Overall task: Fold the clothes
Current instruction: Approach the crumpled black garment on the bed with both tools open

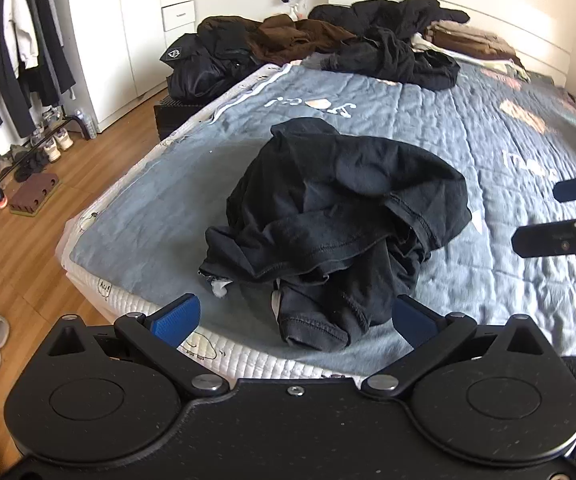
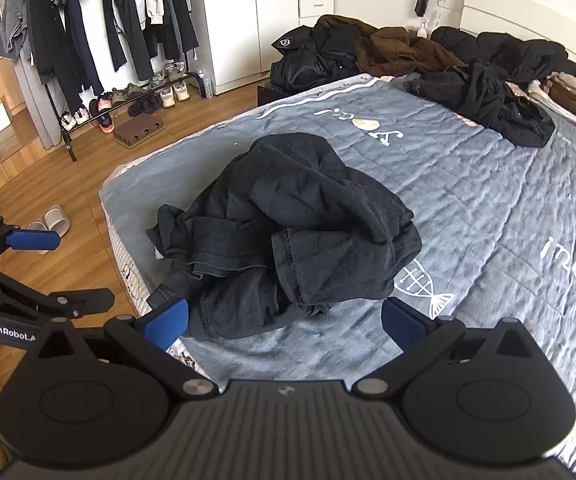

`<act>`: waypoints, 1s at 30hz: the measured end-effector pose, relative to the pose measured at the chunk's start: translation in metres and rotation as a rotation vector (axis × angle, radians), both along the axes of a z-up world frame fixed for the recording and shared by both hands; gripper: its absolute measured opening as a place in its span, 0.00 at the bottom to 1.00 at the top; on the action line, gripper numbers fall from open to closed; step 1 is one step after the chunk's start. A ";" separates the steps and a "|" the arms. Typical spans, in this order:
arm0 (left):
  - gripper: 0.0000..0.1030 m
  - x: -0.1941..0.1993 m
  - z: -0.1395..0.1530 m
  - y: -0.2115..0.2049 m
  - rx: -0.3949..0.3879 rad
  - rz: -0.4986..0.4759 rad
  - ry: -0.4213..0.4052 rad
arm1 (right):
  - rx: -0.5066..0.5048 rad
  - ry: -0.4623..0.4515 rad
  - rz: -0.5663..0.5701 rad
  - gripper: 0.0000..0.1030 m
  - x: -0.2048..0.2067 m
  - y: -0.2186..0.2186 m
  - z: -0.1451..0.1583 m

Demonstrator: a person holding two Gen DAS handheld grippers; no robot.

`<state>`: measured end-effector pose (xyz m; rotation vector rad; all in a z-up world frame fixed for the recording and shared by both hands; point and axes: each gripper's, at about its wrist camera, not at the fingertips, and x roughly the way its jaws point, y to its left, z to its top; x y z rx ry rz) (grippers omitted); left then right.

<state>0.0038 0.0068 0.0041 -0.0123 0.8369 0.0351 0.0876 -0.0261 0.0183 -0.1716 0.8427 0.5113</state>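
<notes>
A crumpled black garment (image 1: pixel 340 224) lies in a heap on the grey-blue bedspread (image 1: pixel 160 200), near the bed's foot edge; it also shows in the right wrist view (image 2: pixel 288 236). My left gripper (image 1: pixel 294 318) is open, its blue fingers either side of the garment's near hem, just short of it. My right gripper (image 2: pixel 284 322) is open and empty, just in front of the heap. Each gripper shows at the edge of the other's view, the right one (image 1: pixel 568 208) and the left one (image 2: pixel 48 268), both open.
A pile of black and brown clothes (image 2: pixel 428 60) lies at the head of the bed. Folded brown items (image 1: pixel 468 40) sit by the headboard. A clothes rack (image 2: pixel 100 20) with shoes under it, a white wardrobe (image 2: pixel 248 12) and slippers (image 2: pixel 52 220) stand on the wooden floor to the left.
</notes>
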 end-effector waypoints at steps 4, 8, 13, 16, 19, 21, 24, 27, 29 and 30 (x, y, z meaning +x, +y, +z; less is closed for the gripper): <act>1.00 0.001 0.000 -0.003 0.031 -0.003 -0.002 | 0.004 -0.015 -0.002 1.00 0.000 0.000 0.002; 1.00 0.002 -0.001 -0.007 0.053 -0.009 0.007 | 0.003 -0.018 0.004 1.00 0.000 0.000 0.002; 1.00 0.004 -0.003 -0.008 0.071 -0.003 0.013 | 0.011 -0.013 0.004 1.00 0.001 0.000 0.001; 1.00 0.003 -0.002 -0.007 0.077 0.005 0.008 | 0.018 -0.012 0.005 1.00 0.002 0.000 0.001; 1.00 0.004 -0.001 -0.006 0.083 0.011 0.010 | 0.029 -0.008 0.005 1.00 0.002 0.000 0.001; 1.00 0.005 -0.001 -0.006 0.086 0.013 0.011 | 0.024 -0.013 0.008 1.00 0.002 0.001 0.001; 1.00 0.005 -0.002 -0.005 0.090 0.018 0.012 | 0.022 -0.014 0.011 1.00 0.003 0.001 0.001; 1.00 0.006 -0.002 -0.005 0.101 0.018 0.011 | 0.024 -0.010 0.014 1.00 0.004 0.002 0.000; 1.00 0.006 -0.003 -0.005 0.108 0.018 0.009 | 0.027 -0.007 0.017 1.00 0.004 0.002 0.000; 1.00 0.006 -0.003 -0.005 0.111 0.018 0.008 | 0.026 -0.008 0.020 1.00 0.004 0.002 -0.001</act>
